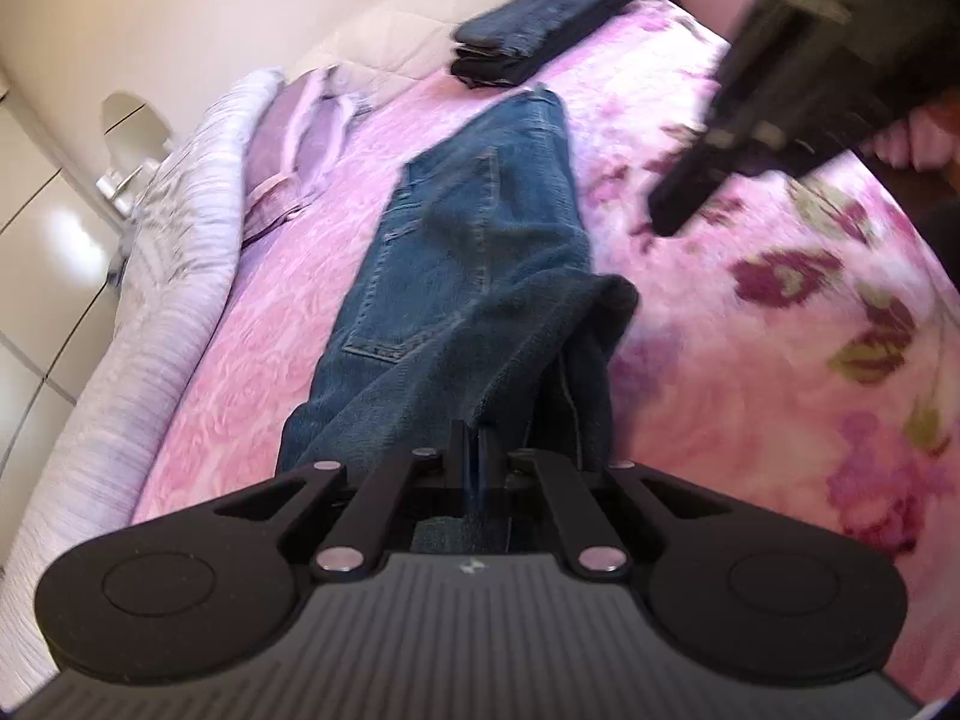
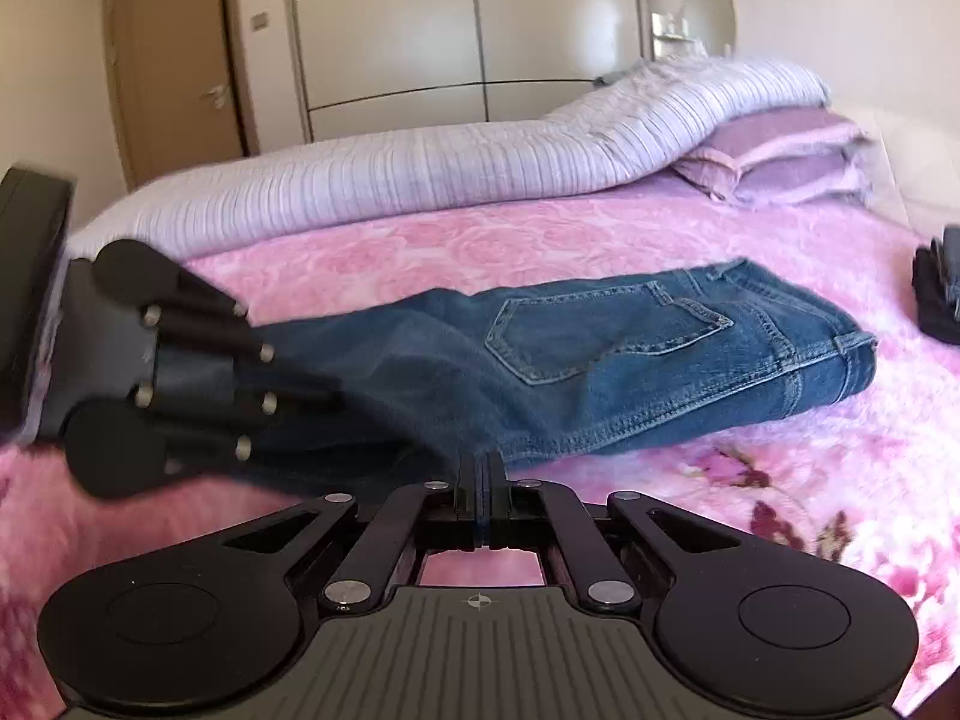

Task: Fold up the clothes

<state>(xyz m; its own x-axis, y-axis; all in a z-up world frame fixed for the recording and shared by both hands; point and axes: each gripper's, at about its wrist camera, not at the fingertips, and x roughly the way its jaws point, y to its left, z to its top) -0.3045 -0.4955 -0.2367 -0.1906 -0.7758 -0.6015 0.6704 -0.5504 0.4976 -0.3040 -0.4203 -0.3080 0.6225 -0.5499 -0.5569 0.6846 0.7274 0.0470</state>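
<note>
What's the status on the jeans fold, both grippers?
Left gripper shut on jeans leg end. Right gripper shut, empty, beside the denim. Folded dark stack lies clear beyond.

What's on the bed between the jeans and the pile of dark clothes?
Nothing: just bare pink blanket between jeans and dark pile, seen in the left wrist view.
</note>
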